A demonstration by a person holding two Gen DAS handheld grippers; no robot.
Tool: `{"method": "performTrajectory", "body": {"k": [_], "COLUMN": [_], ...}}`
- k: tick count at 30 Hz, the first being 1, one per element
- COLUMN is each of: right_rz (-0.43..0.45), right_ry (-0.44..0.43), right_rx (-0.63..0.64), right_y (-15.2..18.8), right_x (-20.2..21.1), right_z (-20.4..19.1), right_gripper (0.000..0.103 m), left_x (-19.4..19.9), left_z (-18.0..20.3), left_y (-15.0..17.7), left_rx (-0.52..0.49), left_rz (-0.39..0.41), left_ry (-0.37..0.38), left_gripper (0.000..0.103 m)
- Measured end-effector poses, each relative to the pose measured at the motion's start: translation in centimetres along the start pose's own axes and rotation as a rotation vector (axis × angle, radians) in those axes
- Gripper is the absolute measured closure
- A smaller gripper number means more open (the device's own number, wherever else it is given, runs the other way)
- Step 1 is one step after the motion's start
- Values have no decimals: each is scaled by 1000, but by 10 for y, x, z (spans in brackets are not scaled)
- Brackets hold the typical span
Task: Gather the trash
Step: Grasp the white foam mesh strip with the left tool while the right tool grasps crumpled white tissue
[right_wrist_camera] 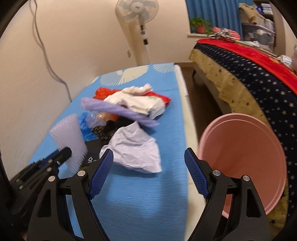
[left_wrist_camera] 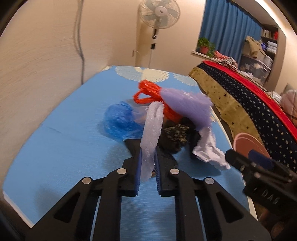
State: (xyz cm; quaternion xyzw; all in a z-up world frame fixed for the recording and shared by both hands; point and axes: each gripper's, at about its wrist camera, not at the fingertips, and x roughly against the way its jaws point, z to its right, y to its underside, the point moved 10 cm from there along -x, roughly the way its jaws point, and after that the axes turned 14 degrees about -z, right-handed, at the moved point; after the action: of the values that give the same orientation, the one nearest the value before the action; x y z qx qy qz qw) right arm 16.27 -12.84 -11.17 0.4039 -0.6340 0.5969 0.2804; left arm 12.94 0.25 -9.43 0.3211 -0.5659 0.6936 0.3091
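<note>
A bedroom in a lived-in home: a bed draped in a star-patterned navy, gold and red blanket fills the right side, with clothes heaped at its far end. A white pedestal fan stands against the beige far wall, beside a blue curtain and a potted plant on the sill. Shelves with books and folded linens rise at far right, above a clear storage bin. A low counter under a blue fan-print cloth sits left, a pink bucket beside it.
</note>
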Motion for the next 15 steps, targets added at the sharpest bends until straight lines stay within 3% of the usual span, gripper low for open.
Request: {"method": "performTrajectory", "body": {"k": [11,15], "right_rz": [-92,-96], "right_ry": [69,82], "right_rx": [90,115], "right_y": [8,9], "right_x": [-32,-31], "right_z": [-8,-13], "right_gripper": [26,54], "left_x": [4,6], "left_z": [-14,-14], "left_y": [-5,-5], "left_rx": [32,29], "left_rz": [14,17], "left_ry": [-19,-18], "left_gripper": [90,90]}}
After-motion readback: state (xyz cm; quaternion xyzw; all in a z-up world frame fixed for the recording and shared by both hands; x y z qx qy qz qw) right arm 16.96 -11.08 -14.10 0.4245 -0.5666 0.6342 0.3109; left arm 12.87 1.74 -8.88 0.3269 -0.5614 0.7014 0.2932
